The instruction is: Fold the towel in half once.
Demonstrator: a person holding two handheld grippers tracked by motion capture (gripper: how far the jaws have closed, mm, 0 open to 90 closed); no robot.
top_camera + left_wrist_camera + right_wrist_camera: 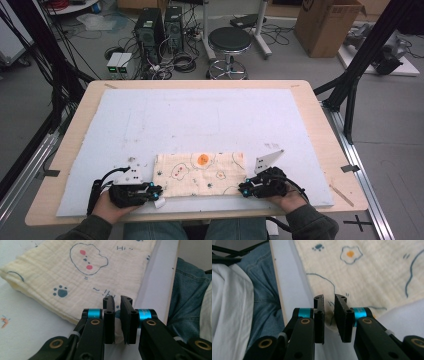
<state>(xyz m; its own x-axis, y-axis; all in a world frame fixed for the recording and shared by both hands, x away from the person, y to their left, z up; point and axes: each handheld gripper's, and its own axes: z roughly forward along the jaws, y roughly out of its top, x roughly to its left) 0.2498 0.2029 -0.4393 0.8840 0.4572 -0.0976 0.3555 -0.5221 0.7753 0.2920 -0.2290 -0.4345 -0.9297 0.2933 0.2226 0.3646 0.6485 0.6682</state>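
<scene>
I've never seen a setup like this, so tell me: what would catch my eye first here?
Most striking is the folded cream cloth with cartoon prints, lying at the near edge of the pale blue mat on the table. A person works a black left gripper at the cloth's near left corner and a right gripper at its near right corner, each with jaws nearly closed around a cloth corner. Behind the table stands a round black stool.

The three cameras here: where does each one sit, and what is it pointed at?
High view: above the person's side, looking forward and down on the table; forearms, hands, left gripper and right gripper show.
Left gripper view: rides on the left gripper, looking along its jaws at the cloth's corner; a jeans-clad leg shows.
Right gripper view: rides on the right gripper, jaws pinching a cloth corner; jeans and white shirt show.
All views share the cloth.
</scene>
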